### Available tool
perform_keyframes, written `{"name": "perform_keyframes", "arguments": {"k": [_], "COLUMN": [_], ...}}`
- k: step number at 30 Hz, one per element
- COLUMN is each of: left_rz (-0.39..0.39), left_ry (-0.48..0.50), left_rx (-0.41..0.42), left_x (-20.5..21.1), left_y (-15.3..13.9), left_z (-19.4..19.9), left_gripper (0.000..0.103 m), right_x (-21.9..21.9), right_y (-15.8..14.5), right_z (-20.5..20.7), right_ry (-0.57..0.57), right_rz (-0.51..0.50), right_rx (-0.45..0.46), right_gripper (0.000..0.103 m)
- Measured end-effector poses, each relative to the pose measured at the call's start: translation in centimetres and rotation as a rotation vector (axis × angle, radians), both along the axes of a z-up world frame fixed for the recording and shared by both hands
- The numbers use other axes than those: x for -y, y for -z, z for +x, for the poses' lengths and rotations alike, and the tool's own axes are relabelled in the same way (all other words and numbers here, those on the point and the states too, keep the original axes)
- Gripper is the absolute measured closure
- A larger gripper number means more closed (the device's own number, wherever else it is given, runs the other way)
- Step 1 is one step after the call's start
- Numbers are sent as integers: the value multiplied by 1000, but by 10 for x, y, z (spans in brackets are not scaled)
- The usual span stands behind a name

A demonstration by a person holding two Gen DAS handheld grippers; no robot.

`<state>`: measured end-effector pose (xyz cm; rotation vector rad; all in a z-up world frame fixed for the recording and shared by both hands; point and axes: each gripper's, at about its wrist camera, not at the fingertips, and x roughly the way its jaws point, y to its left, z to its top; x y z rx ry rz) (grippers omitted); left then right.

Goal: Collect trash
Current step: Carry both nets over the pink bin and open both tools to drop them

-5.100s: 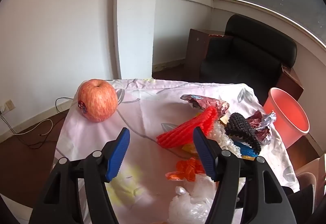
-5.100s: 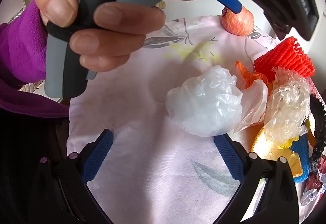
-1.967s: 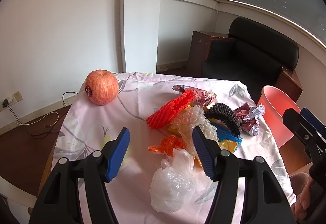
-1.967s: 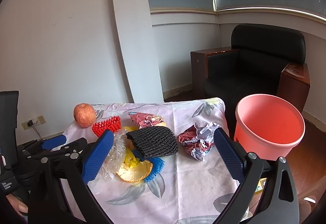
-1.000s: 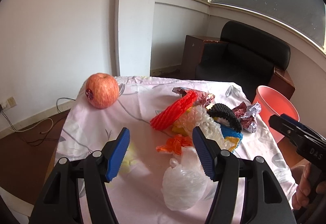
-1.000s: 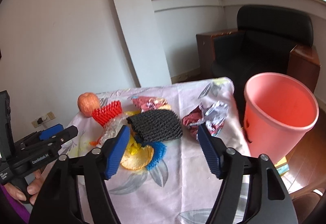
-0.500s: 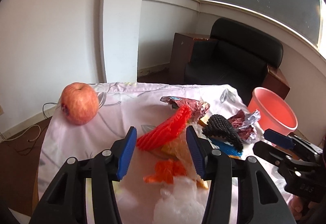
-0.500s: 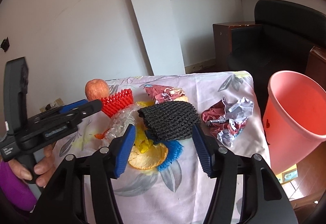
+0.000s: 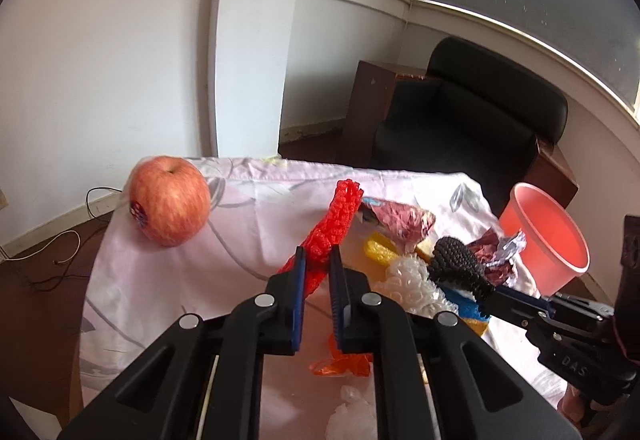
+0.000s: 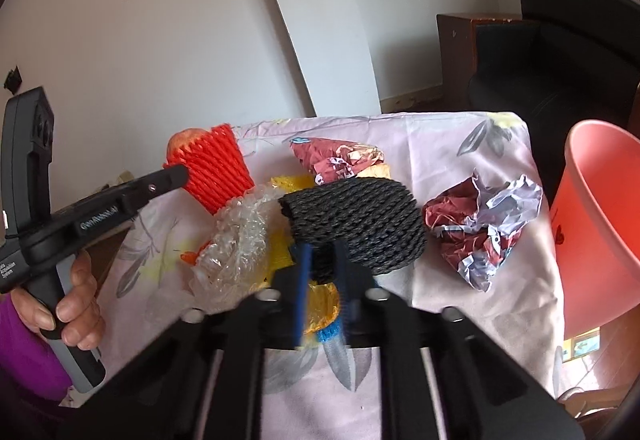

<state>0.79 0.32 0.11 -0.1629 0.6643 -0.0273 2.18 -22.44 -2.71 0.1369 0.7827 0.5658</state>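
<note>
the left claw [image 9: 317, 255] is closing on the red foam net [image 9: 329, 228]; the right claw [image 10: 320, 260] grips the black foam net [image 10: 360, 218] mid-desk [image 9: 248, 224].

Pale pink cloth [image 10: 448, 320] with grey leaf print over the bench. Red-orange streaked apple [image 9: 170, 200] far left. Bright red foam net [image 9: 330, 228], black foam net [image 10: 356, 216], maroon-and-silver crumpled wrapper [image 10: 480, 228], salmon-pink bin [image 10: 600, 216] far right. Blue pads [image 9: 298, 292].

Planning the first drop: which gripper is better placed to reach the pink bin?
Right, probably. The right gripper, gripping the black foam net, sits nearer the pink bin; the left gripper, closing on the red foam net, is at the pile's far side.
</note>
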Motion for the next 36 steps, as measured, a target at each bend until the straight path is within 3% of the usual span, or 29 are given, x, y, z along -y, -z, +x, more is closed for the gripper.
{"name": "perform_keyframes", "arguments": {"k": [10,20,27,36], "left_rz": [-9,-33,-74,-70], "left_ry": [15,148,283,433], "left_rx": [65,114,100,34], "left_x": [17,79,151,251], "left_y": [-35,-70,-78,-65], "left_z": [-9,2,26,62], "left_gripper": [93,93,93,93], "right_x": [45,122,195,244], "right_y": [-32,-62,-46,-14], "right_z": [-5,-7,-1,13], "right_ry": [53,213,417,543], "right_rz": [125,207,201,212], "right_rx": [66,153,131,69], "right_gripper": [100,100,100,100]}}
